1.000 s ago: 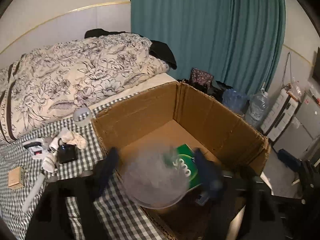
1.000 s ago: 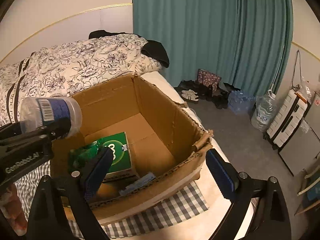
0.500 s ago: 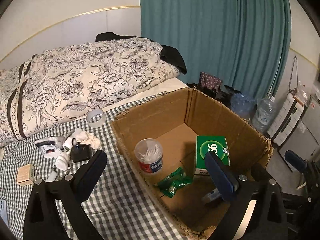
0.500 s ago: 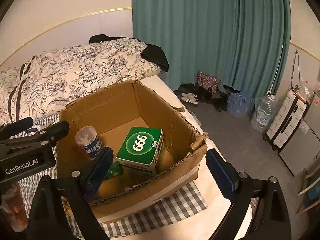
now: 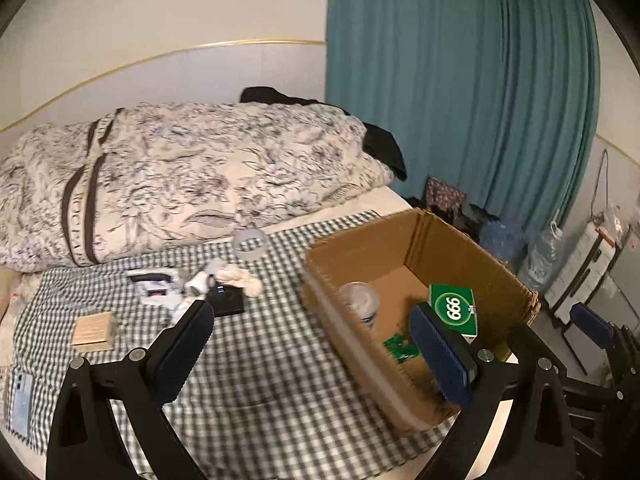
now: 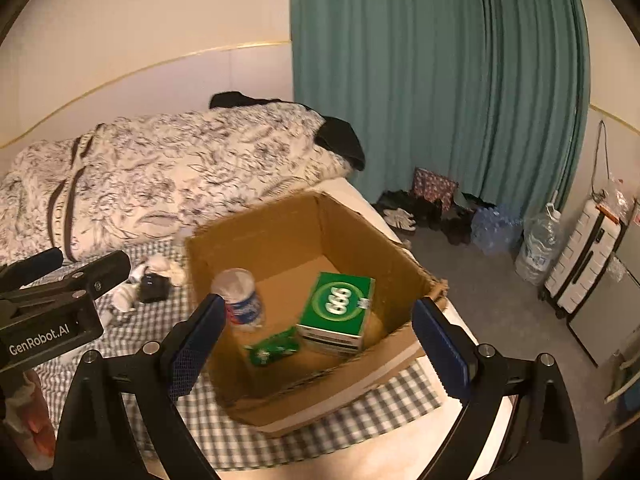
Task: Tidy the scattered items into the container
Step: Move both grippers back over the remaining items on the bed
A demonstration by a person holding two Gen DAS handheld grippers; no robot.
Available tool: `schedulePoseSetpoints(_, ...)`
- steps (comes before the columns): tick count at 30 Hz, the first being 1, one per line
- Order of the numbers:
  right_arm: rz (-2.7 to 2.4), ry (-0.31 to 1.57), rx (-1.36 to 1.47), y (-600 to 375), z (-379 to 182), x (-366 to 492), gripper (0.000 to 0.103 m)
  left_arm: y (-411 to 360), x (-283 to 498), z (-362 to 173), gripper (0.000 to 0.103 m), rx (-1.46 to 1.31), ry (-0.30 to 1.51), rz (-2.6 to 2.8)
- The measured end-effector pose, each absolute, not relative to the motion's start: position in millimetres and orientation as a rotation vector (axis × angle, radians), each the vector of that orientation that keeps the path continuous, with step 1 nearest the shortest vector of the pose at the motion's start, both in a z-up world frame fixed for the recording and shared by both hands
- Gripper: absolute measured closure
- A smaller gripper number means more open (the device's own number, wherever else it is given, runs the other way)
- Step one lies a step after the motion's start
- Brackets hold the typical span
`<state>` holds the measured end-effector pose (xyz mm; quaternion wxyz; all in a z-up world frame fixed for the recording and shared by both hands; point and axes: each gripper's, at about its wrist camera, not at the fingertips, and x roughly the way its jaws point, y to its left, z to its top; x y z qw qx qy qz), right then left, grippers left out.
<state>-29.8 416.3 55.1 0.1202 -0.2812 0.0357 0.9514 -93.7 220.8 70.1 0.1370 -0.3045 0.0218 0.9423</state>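
An open cardboard box [image 5: 452, 240] [image 6: 288, 224] stands on the checked bed cloth. Inside it are a clear cotton-swab jar [image 6: 240, 300] [image 5: 360, 304], a green "666" box [image 6: 340, 312] [image 5: 454, 310] and a green packet [image 6: 274, 348] [image 5: 400, 348]. My left gripper [image 5: 312, 344] is open and empty, above the cloth just left of the cardboard box. My right gripper [image 6: 316, 340] is open and empty above the cardboard box. Scattered on the cloth lie a tape roll [image 5: 250, 244], white socks [image 5: 232, 274], a black device [image 5: 228, 300] and a small tan box [image 5: 93, 330].
A floral duvet [image 5: 180, 184] is piled at the back of the bed. A phone [image 5: 20, 404] lies at the cloth's left edge. Teal curtain [image 6: 440, 80], shoes, water bottles [image 6: 536, 252] and a white suitcase [image 6: 580, 256] are on the floor to the right.
My left gripper let the swab jar go into the box, then drew back left over the cloth, open. The right gripper stayed open over the box.
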Motion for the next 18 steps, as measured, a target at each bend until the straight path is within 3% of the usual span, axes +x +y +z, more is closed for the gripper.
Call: schedulePoseSetpoints(18,2.965,0.066,-0.842,258.6,53.0,-27.8,0.007,46.7,-63.4,61.4,0.002,-0.942,-0.01,2.927)
